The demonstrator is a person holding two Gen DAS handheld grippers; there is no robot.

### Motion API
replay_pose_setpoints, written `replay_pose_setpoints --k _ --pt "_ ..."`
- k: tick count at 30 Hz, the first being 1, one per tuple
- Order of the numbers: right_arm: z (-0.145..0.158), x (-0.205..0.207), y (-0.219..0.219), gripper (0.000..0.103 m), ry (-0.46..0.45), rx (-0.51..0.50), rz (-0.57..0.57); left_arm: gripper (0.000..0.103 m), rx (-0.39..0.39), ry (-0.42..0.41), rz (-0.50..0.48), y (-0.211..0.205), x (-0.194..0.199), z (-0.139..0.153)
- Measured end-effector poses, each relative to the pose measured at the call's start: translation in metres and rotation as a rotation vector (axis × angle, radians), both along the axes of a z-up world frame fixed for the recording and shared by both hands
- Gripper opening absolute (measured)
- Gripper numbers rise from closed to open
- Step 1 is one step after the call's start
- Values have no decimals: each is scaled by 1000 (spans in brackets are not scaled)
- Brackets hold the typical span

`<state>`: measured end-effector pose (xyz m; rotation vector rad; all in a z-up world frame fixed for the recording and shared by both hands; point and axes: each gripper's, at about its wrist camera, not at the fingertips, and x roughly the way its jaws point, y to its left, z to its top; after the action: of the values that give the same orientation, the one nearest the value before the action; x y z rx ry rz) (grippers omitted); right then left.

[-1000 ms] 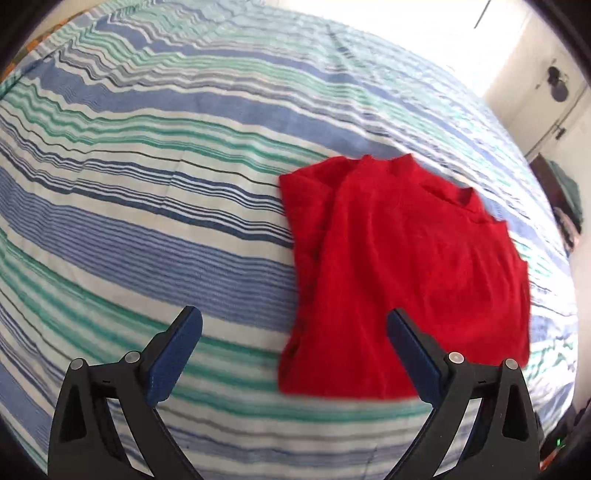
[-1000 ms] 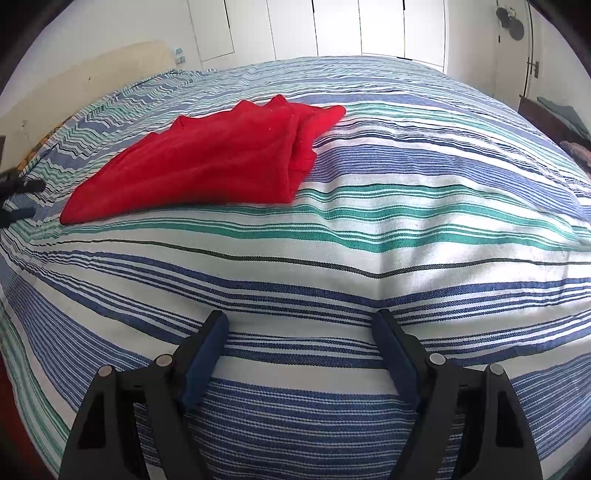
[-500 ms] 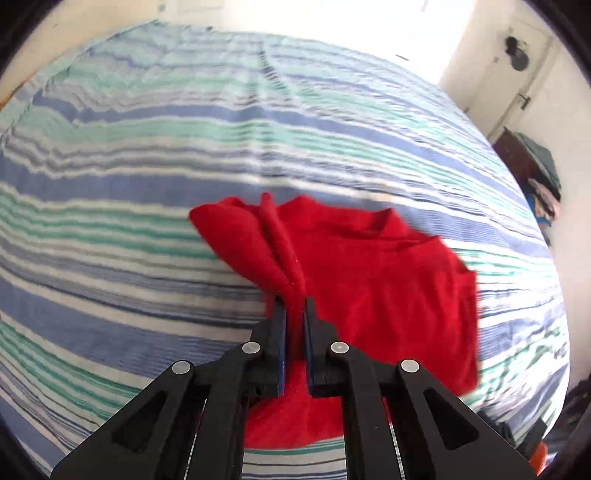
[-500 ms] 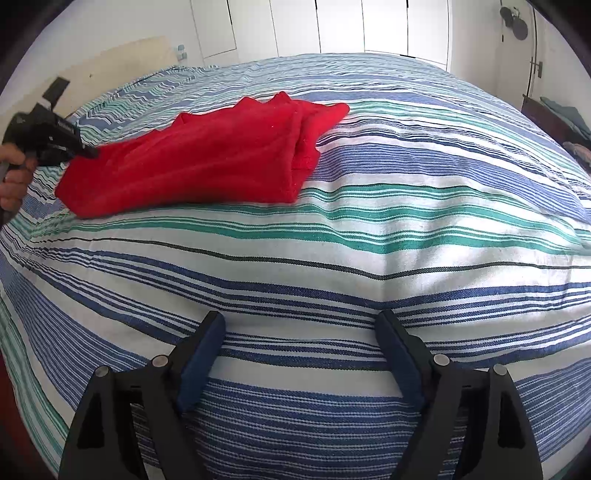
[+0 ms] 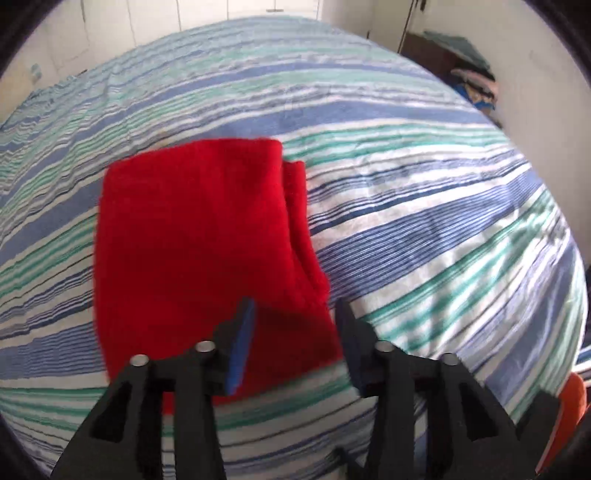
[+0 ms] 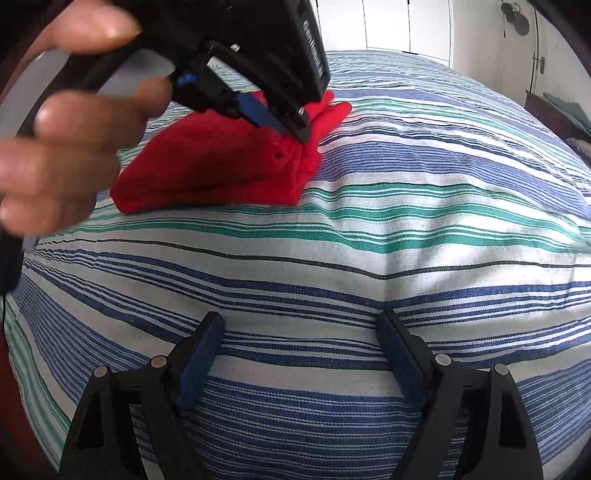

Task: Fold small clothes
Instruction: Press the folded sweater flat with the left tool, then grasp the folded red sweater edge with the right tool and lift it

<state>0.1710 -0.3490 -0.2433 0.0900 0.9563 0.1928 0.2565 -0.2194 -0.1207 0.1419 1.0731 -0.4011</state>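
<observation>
A red garment (image 5: 192,240) lies folded into a thick rectangle on the striped bedspread (image 5: 424,221). In the left wrist view my left gripper (image 5: 295,306) hovers over the garment's near right corner. Its jaws are opening, and the cloth lies loose below them without the pads pressing on it. The right wrist view shows the same garment (image 6: 214,166) at the far left, with the left gripper (image 6: 291,127) and the hand (image 6: 55,147) that holds it just above its folded edge. My right gripper (image 6: 301,321) stands open over bare bedspread (image 6: 369,240), nothing between its fingers.
The bed fills both views. A dark cabinet with stacked clothes (image 5: 469,74) stands against the wall at the far right. White wardrobe doors (image 6: 388,26) rise behind the bed. Something orange (image 5: 572,402) shows past the bed's near right edge.
The left gripper shut on the garment's edge, carried it across so the cloth folded over itself, then let go. The right gripper has not moved.
</observation>
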Motion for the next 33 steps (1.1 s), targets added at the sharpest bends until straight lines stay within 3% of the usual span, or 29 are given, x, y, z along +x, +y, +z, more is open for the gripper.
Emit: replay_pose_setpoints --k 1,2,3,6,8,9,11,14,16,18,20,21,23,24,27,29,31,33 --pt "0 0 -1 87 1 12 5 82 -35 -33 34 22 -7 13" --pt "0 2 -2 88 5 22 13 91 -67 -78 91 56 -16 24" --pt "0 3 -2 91 11 31 21 92 -68 -101 144 84 -22 28" --pt "1 6 -4 94 24 47 29 89 -8 -82 356 181 -29 8" --pt "1 6 -6 94 25 60 29 75 4 -25 480 231 -34 -23" --pt "3 7 -7 94 31 70 28 74 0 -1 520 247 -37 -37" --pt "16 8 -14 92 44 115 -15 74 -14 33 579 265 -48 -65" --pt "46 7 -30 88 -3 405 -104 75 -45 -21 574 267 -71 -85" --pt "56 22 -34 80 3 588 -129 75 5 -62 536 256 -78 -83" --pt "51 49 -36 69 68 721 -184 77 27 -67 520 252 -76 -84" --pt "37 77 -36 63 153 772 -255 78 3 -64 522 256 -74 -85" --pt "26 91 -33 57 211 758 -283 78 -5 -65 520 257 -74 -86" --pt "18 108 -31 29 246 685 -313 78 -13 -69 508 258 -77 -82" --pt "23 111 -32 7 232 645 -310 78 -12 -72 503 258 -79 -82" --pt "61 96 -31 7 100 625 -246 80 -4 -85 497 257 -84 -84" --pt "65 84 -31 7 62 542 -248 84 19 -92 491 253 -85 -85" --pt "29 90 -30 7 179 465 -267 85 46 -98 487 249 -85 -86" --pt "0 95 -36 7 236 501 -290 85 42 -101 486 251 -87 -86"
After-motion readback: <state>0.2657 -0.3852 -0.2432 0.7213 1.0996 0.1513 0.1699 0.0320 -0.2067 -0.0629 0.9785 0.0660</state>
